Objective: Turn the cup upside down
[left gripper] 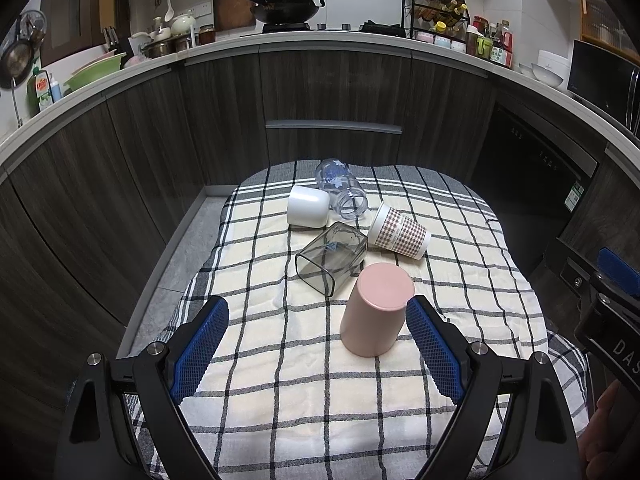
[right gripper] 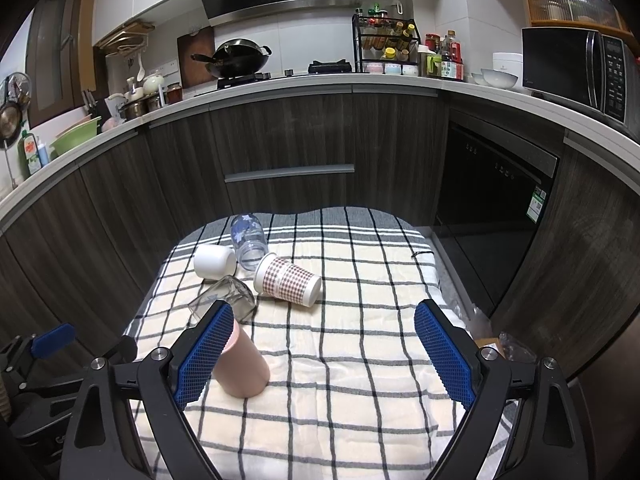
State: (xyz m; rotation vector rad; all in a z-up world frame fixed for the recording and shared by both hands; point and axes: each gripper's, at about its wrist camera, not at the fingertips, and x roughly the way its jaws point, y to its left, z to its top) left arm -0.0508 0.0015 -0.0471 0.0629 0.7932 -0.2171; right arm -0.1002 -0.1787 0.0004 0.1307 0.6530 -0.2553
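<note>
I was looking at a kitchen with dark cupboards, and in front of them lay a checked cloth point(left gripper: 280, 360) with cups on it.

From the left wrist camera, my left gripper point(left gripper: 318, 340) was wide open and held nothing. The pink cup point(left gripper: 376, 308) stood upside down near the middle of the cloth, its flat bottom on top, just beside my right finger but maybe not touching it. So that one looked done to me. Toward the far edge, four more lay on their sides: a grey clear cup point(left gripper: 332, 258), a white cup point(left gripper: 308, 206), a checked paper cup point(left gripper: 400, 232) and a clear jar point(left gripper: 342, 190). I think those were left to do.

From the right wrist camera, my right gripper point(right gripper: 324, 352) was wide open too, and empty. The pink cup point(right gripper: 244, 368) stood partly behind its left finger. The paper cup point(right gripper: 288, 280) lay nearest ahead, toward the far left of the cloth point(right gripper: 360, 360).
</note>
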